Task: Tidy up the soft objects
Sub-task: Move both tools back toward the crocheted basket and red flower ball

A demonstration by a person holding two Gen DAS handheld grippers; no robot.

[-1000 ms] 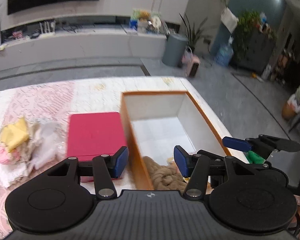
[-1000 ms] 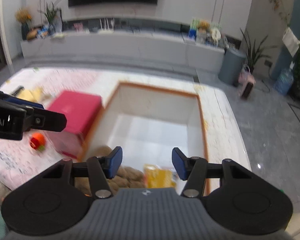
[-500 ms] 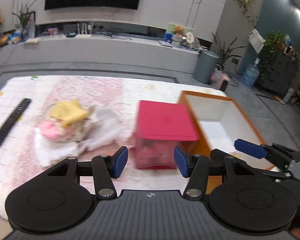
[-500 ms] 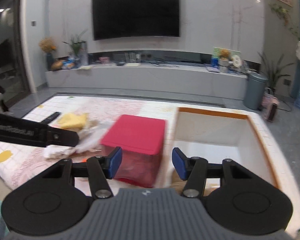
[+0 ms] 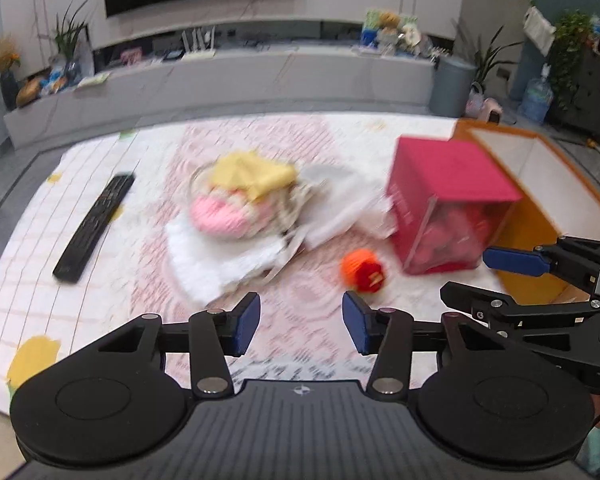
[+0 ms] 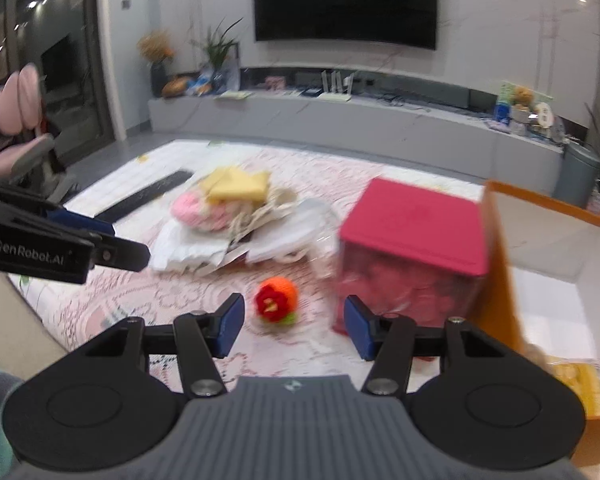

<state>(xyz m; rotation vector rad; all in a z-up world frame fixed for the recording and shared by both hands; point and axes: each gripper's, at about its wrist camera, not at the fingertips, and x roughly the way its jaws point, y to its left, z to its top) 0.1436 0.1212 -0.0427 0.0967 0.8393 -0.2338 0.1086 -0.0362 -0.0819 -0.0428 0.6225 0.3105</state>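
Two tools gaping, empty, left narrowing; crocheted ball orange, red flower.

Black remote control lying flat on the patterned tablecloth; beyond the tablecloth, a long grey console along the wall. Above the console, a dark television; at the console's right end, a grey bin and potted plants.

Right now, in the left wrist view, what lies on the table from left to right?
Black remote control → pile of soft fabric items topped by a yellow cloth → orange-and-red knitted ball → red-lidded clear box → orange open box.
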